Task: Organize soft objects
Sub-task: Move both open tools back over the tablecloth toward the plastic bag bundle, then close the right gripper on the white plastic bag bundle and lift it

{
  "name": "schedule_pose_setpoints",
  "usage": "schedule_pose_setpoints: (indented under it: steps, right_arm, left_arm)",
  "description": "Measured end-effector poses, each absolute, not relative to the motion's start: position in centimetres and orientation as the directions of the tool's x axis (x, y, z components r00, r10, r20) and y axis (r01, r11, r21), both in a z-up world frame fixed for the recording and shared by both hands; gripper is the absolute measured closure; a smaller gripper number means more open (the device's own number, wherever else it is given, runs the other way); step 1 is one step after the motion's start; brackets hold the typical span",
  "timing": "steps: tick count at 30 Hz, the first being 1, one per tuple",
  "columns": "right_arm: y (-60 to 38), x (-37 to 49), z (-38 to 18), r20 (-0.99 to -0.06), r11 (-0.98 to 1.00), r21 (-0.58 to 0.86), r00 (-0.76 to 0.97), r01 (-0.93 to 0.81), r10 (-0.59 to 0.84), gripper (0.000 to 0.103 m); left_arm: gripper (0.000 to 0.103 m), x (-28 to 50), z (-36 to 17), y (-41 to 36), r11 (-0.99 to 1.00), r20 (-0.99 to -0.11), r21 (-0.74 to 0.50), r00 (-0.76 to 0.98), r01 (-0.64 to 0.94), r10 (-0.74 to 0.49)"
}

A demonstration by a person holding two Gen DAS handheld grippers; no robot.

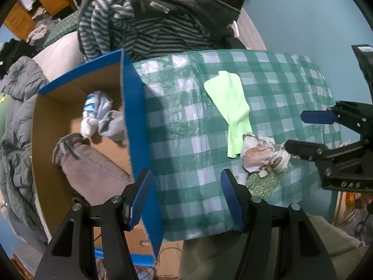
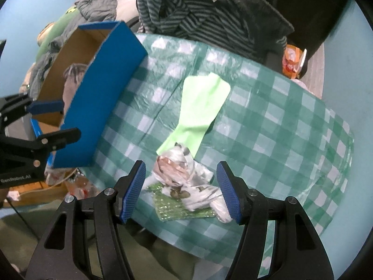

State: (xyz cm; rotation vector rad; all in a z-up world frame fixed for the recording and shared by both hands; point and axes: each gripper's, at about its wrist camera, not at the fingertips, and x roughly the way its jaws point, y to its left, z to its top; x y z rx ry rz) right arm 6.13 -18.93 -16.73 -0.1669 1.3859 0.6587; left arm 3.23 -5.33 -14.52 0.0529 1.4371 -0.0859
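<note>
A blue cardboard box (image 1: 134, 116) (image 2: 100, 98) stands at the left of the green checked table. Inside lie a grey towel (image 1: 93, 170), a grey sock (image 1: 112, 126) and a white-blue sock (image 1: 93, 109). A light green cloth (image 1: 229, 107) (image 2: 200, 107) lies flat mid-table. A crumpled white plastic bag (image 1: 258, 154) (image 2: 186, 175) sits on a glittery green sheet (image 2: 179, 206) at the near edge. My left gripper (image 1: 186, 200) is open, astride the box's right wall. My right gripper (image 2: 180, 193) is open around the plastic bag.
A pile of striped and dark fleece clothes (image 1: 149, 23) (image 2: 209, 11) crowds the table's far edge. Grey jackets (image 1: 16, 121) hang left of the box. An orange packet (image 2: 291, 63) sits at the far right. The checked tablecloth (image 2: 279, 128) covers the table.
</note>
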Motion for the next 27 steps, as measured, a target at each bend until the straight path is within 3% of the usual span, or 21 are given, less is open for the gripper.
schedule_pose_setpoints:
  steps: [25,27]
  right_arm:
    - [-18.1,4.4,-25.7,-0.965,0.732,0.23,-0.055,-0.642,0.255,0.039]
    - [-18.2,4.4,-26.2,-0.965,0.732,0.233,-0.062,-0.64,0.253,0.043]
  left_arm:
    - [0.041,3.7,-20.9,-8.7,0.987,-0.999,-0.008,0.037,0.164,-0.014]
    - [0.041,3.7,-21.0,-8.8,0.987,-0.999,-0.009,0.034,0.163,-0.014]
